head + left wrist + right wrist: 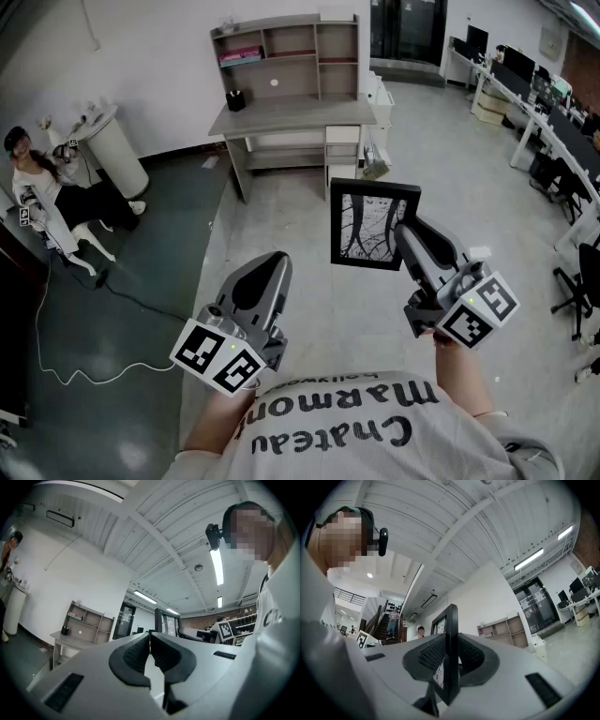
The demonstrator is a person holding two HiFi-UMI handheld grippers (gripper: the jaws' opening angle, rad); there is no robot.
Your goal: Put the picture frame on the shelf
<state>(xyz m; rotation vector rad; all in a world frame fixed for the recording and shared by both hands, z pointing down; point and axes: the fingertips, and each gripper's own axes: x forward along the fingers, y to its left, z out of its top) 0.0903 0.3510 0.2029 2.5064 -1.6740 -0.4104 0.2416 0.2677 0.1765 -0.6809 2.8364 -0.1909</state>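
A black picture frame (373, 225) with a branch drawing hangs upright above the floor, gripped at its right edge by my right gripper (405, 232). In the right gripper view the frame (451, 620) stands edge-on between the two ribbed pads, which press on both its faces. My left gripper (271, 265) is lower and to the left, apart from the frame; its jaws meet at the tips (150, 637) with nothing between them. The grey desk with shelf unit (291, 52) stands against the far wall, several steps ahead, and shows small in both gripper views (86, 618) (501, 627).
A black cup (235, 99) sits on the desk top and pink items (241, 55) on an upper shelf. A seated person (42, 187) and a white cylinder (117, 150) are at far left, a cable (84, 356) trails over the dark floor, office desks and chairs (562, 150) line the right.
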